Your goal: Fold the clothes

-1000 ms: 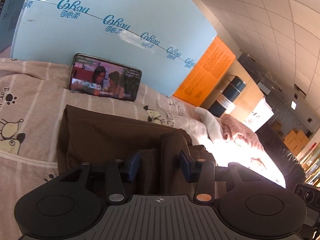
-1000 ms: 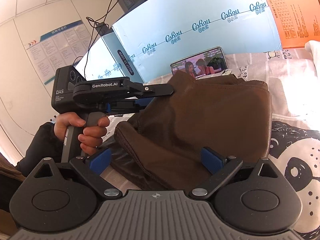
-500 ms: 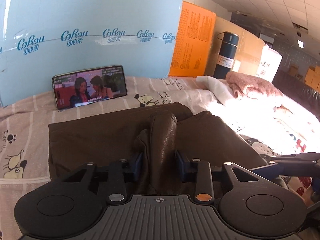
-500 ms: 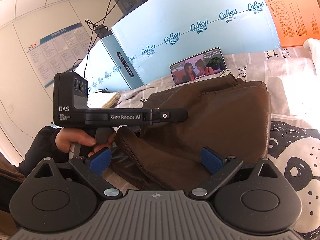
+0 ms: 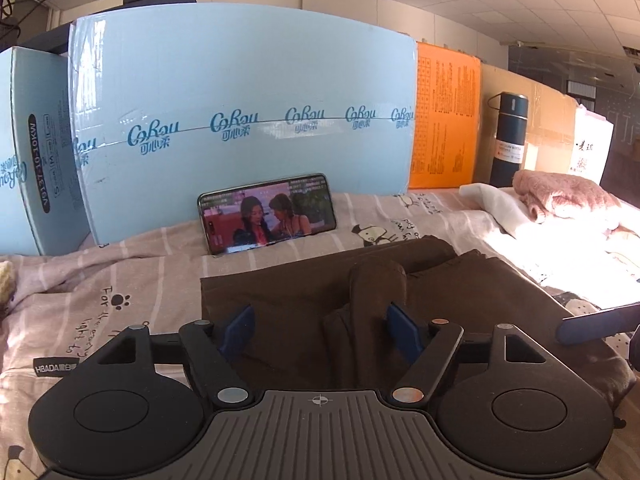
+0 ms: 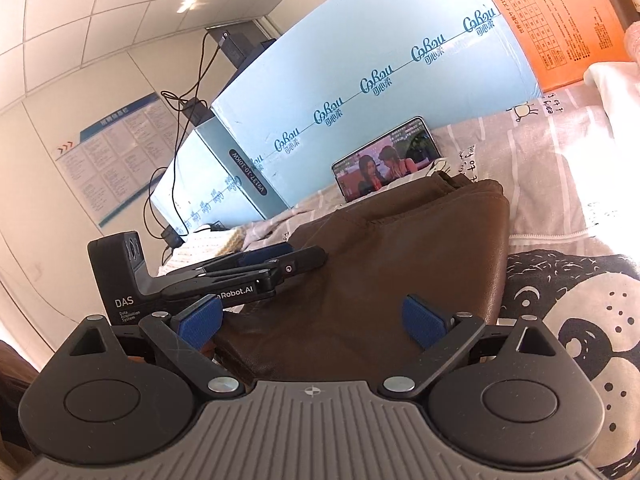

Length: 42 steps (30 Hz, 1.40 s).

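The folded dark brown garment [image 5: 304, 300] is lying on the striped pink bedsheet with cartoon prints [image 5: 100, 280], just in front of the black smartphone [image 5: 267, 214]. The left gripper [image 5: 320, 330] is opening, and a raised fold is standing between its fingers, untouched. The right gripper [image 6: 312, 320] is spread wide over the garment, grasping nothing.

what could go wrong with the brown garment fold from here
1. The left gripper is opening with an upright ridge of the brown garment between its pads; drawing back could snag it and undo the fold.
2. The phone leans on the blue box just behind the garment; tugging the cloth or the bedsheet might tip it.
3. The open right gripper sits close beside the left; they could bump.
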Tool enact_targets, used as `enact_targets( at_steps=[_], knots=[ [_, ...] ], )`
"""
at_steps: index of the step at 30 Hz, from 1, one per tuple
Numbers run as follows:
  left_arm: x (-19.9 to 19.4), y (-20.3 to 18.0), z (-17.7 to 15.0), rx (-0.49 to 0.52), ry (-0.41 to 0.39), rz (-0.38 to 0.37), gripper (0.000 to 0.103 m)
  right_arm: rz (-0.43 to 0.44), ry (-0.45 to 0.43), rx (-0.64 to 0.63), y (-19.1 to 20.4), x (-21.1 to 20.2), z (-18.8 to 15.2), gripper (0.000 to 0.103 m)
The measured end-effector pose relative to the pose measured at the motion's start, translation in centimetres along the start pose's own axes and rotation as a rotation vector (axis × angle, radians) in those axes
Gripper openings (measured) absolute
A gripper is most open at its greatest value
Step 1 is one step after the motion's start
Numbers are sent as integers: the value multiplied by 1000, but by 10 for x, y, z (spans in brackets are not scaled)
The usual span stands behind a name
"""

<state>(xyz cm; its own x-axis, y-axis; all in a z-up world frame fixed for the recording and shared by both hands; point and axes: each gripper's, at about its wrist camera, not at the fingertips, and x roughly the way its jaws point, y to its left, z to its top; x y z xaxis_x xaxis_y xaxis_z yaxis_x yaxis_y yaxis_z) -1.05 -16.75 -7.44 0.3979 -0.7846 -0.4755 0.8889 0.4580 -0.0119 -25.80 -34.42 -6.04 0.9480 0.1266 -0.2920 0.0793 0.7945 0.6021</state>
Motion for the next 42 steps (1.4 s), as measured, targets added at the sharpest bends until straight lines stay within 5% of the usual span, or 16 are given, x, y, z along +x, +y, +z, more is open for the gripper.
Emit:
enact_targets(
  at_steps=[8,14,22,25,31,42],
  knots=[
    [10,2,-11,38,58,53,86,-6,8,-4,-1,2,-1,97],
    [-7,44,-7,-239,52,-85,89,-96,-149,52,-10,-14,4,99],
    [-23,95,-35,-559,70,-137,91,-196,-142,223,-41,-12,13,100],
    [-24,99,-37,-574,64,-139,91,-205,-83,274,-52,-5,14,100],
    [-14,97,-44,-595,100,-292,92,-192,-70,254,-52,0,10,103],
    [-13,94,-47,-580,91,-350,103,-123,53,232,-63,20,33,103]
  ],
)
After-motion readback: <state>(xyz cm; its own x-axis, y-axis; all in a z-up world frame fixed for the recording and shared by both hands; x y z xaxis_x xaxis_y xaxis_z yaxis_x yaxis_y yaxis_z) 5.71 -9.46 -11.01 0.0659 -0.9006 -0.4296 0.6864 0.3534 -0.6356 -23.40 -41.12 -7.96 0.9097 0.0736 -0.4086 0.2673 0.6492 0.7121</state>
